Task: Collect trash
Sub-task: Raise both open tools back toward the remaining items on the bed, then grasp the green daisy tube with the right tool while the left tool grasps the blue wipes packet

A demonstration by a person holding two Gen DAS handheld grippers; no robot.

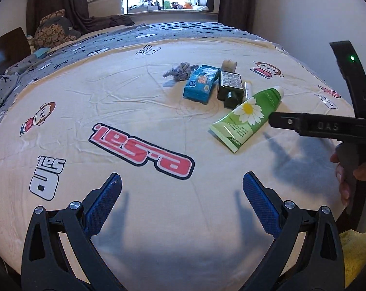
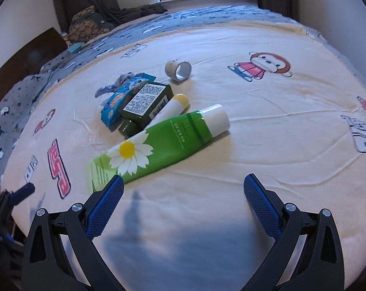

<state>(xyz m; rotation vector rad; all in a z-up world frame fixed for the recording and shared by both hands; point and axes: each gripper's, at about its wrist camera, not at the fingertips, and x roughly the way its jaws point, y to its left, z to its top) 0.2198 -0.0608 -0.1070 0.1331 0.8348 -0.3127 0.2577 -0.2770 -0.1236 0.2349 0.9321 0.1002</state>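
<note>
Now, left gripper [image 1: 182, 185]: jaws spread wide, nothing between the blue pads, hanging over bare sheet [image 1: 158, 206] beside the big red logo [image 1: 141, 149].
Right gripper [image 2: 183, 186]: jaws also wide apart and empty; the left pad's tip overlaps the crimped end of the tube [image 2: 158, 143], though contact cannot be told.
Tube: green, daisy print, white cap, lying flat and slanted on the sheet, closest of the clutter to both grippers.
Bottle [image 2: 146, 108]: dark green, flat on its side with the label up, just behind the tube.
Stick [image 2: 174, 105]: small white stick with a yellow end, lying between the bottle and the tube.
Packet [image 1: 201, 83]: blue, lying left of the bottle and touching it.
Scrunchie [image 1: 179, 70]: greyish, behind the packet.
Tape roll [image 2: 178, 70]: beige, standing apart behind the cluster.
Left view only: shows the right gripper from the side [image 1: 311, 123], its black finger reaching over the tube, and a hand [image 1: 352, 177] on its handle; the roll is only a beige lump there.
Right view only: shows the roll's hollow core, the stick's full length, and the left gripper's blue tip [image 2: 25, 190] at the bed's left edge.
Background: grey blanket [image 1: 134, 36] across the far bed, window sill with small toys [image 1: 168, 4].
</note>
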